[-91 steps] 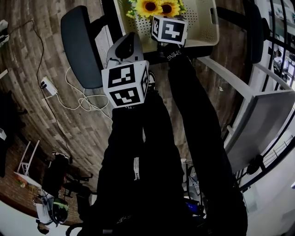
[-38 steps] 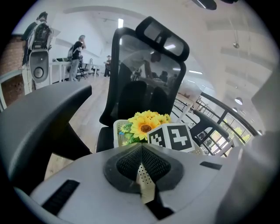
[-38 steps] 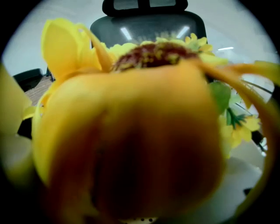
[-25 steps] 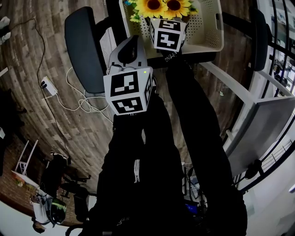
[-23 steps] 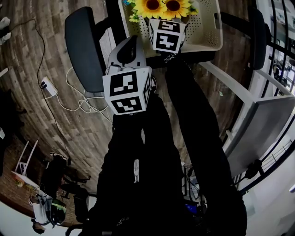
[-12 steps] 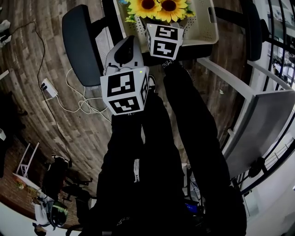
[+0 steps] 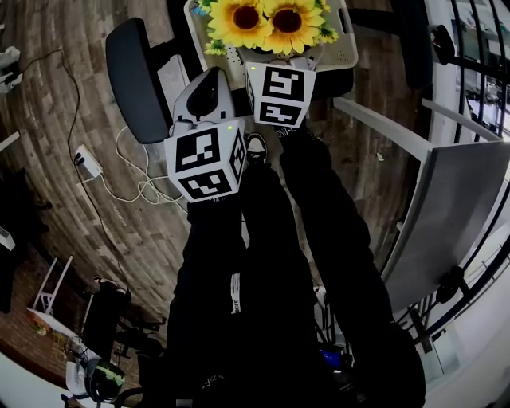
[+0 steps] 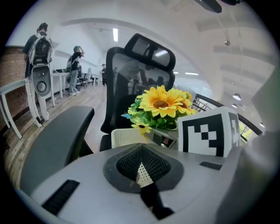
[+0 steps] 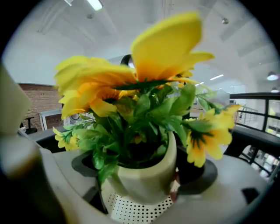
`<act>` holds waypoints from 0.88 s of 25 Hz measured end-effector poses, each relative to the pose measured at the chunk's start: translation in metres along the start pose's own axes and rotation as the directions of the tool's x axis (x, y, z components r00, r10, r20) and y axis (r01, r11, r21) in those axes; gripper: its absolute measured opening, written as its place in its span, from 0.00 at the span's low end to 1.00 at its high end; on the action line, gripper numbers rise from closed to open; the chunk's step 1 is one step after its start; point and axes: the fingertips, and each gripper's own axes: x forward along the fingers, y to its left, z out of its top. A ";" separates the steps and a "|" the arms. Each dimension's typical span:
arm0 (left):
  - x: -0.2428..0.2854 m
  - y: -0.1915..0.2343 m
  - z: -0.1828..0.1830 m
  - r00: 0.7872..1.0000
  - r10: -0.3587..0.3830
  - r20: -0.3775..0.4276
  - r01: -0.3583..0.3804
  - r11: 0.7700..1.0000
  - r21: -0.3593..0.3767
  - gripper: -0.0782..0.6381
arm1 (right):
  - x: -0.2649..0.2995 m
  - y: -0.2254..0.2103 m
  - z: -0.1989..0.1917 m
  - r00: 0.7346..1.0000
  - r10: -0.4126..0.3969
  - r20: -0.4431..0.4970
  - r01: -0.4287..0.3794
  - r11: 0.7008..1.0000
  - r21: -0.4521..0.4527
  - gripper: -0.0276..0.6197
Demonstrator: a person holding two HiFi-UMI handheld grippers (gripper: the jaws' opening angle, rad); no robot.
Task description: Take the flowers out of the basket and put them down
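Yellow sunflowers (image 7: pixel 267 20) in a cream pot (image 9: pixel 144 175) stand between the jaws of my right gripper (image 7: pixel 275 57), which is shut on the pot. The pot hangs just over the white perforated basket (image 7: pixel 344 54) on the black office chair's seat. In the right gripper view, the flowers (image 9: pixel 131 87) fill the picture and the basket (image 9: pixel 135 212) shows right under the pot. My left gripper (image 7: pixel 211 80) is to the left of the basket, jaws shut together with nothing in them. The left gripper view shows the flowers (image 8: pixel 164 103) and basket (image 8: pixel 127 136) ahead.
The chair's left armrest (image 7: pixel 135 76) lies beside my left gripper. A white cable and power strip (image 7: pixel 84 159) are on the wooden floor. A grey desk (image 7: pixel 446 215) stands at the right. People (image 8: pixel 41 48) stand far off at the left.
My right gripper has lifted the flower pot up from the basket, so the flowers show larger and nearer. The left gripper stays shut beside it, little moved.
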 end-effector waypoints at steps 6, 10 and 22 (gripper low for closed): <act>-0.032 -0.007 0.032 0.999 0.008 0.047 -0.008 1.000 0.011 0.11 | -0.046 -0.003 0.075 0.991 -0.022 0.135 0.021 1.000 0.004 0.86; -0.058 -0.021 0.063 0.997 -0.001 0.082 -0.001 0.999 0.033 0.11 | -0.085 -0.015 0.127 0.977 -0.047 0.209 0.041 0.999 0.033 0.86; -0.140 -0.108 0.172 0.974 -0.116 0.195 0.087 0.985 0.150 0.11 | -0.221 -0.079 0.253 0.921 -0.204 0.331 0.182 0.979 0.096 0.86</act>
